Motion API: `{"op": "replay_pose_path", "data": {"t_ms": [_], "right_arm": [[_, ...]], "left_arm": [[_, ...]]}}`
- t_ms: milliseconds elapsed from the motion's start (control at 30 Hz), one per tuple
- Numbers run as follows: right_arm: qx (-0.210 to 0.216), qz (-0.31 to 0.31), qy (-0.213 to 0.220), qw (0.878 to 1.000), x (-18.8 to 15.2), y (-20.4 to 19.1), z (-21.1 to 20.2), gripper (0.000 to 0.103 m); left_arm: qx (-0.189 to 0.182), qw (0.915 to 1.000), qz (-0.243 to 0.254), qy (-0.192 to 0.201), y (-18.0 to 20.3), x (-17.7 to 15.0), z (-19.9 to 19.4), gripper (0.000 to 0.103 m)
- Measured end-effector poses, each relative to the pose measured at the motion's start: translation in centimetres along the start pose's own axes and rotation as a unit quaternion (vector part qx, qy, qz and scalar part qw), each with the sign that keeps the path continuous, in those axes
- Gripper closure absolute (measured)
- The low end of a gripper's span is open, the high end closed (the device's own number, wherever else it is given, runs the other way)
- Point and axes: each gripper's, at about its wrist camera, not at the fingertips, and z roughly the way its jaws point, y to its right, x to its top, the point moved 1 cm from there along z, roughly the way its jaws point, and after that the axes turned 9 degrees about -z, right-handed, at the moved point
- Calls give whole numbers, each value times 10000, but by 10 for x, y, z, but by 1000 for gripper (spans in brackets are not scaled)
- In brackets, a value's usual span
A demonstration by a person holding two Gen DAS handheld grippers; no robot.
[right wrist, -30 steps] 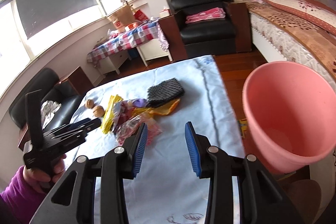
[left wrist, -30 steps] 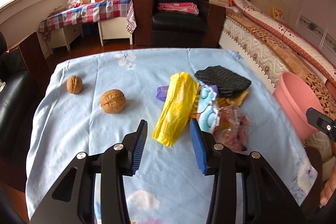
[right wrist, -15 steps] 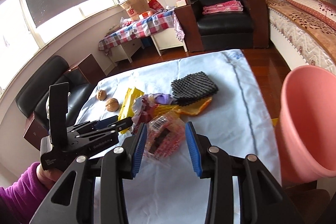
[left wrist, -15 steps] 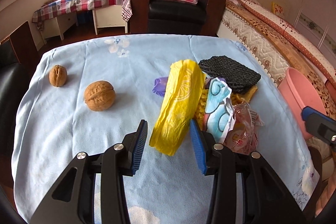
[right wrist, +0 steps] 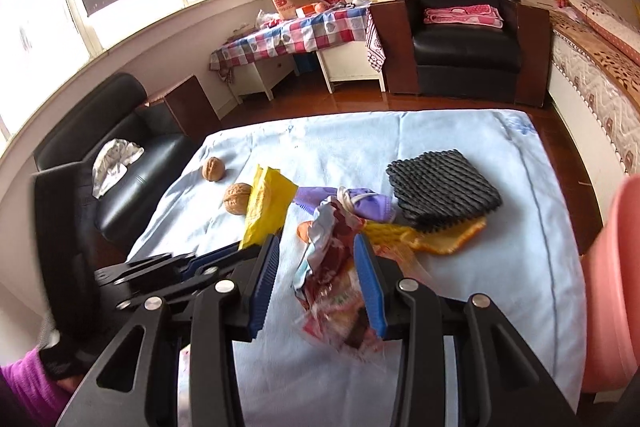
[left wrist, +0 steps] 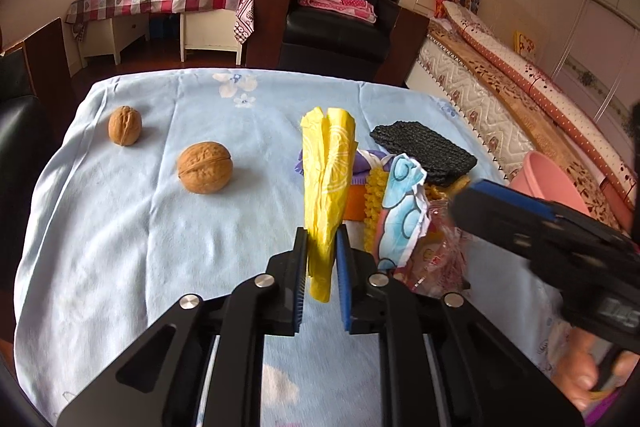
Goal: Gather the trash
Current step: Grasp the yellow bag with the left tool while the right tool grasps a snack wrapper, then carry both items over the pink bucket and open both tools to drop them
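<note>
Left claw [left wrist: 322,247] just closing; right claw [right wrist: 316,263] agape.

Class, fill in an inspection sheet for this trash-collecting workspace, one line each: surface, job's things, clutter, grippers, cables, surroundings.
Surface: table under a light blue cloth, wrinkled.
Job's things: yellow wrapper; blue-and-white wrapper; crinkly red wrapper; purple wrapper; black foam net over orange netting; pink bin past the table's right edge.
Clutter: two walnuts, apart from the pile.
Grippers: left gripper, jaws just closed, shut on the yellow wrapper's near end; right gripper open, the red wrapper between its jaws.
Cables: nothing seen.
Surroundings: black armchair, checked-cloth table, bed, windows.
</note>
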Motion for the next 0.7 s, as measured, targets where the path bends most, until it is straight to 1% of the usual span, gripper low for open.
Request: {"op": "replay_pose_path", "data": {"t_ms": [167,200,233,267,333,400,567,700], "right_arm": [[-150,-96,-211,9996,1,-2,25,64],[-152,-101,-241,9995,0,-3,28,66],[-178,-117,-280,9994,0,-3,32,69],[-203,-138,-324,9992,-1,-3,35,79],[-231,-147,-423,9987,-2,-3,40,92],[-191,-86,-419,9989,-4,0,39,96],[53,142,-185,9997,-3,4,21,97],[155,165,47,9997,-1,1,0,97]], "left_arm": [[-73,9999,-105,36,-4,-1,-10,90],[-74,9999,-111,41,-5,-2,-12,90],[-75,9999,-123,45,-5,-2,-13,90],[-81,9999,-139,52,-5,-2,-14,90],[-80,9998,-163,69,-5,-3,-16,90],[-91,9997,-188,83,-5,-2,-19,90],[-109,9997,-185,134,-2,-3,-26,90],[-148,9995,-165,206,4,-3,-34,90]]}}
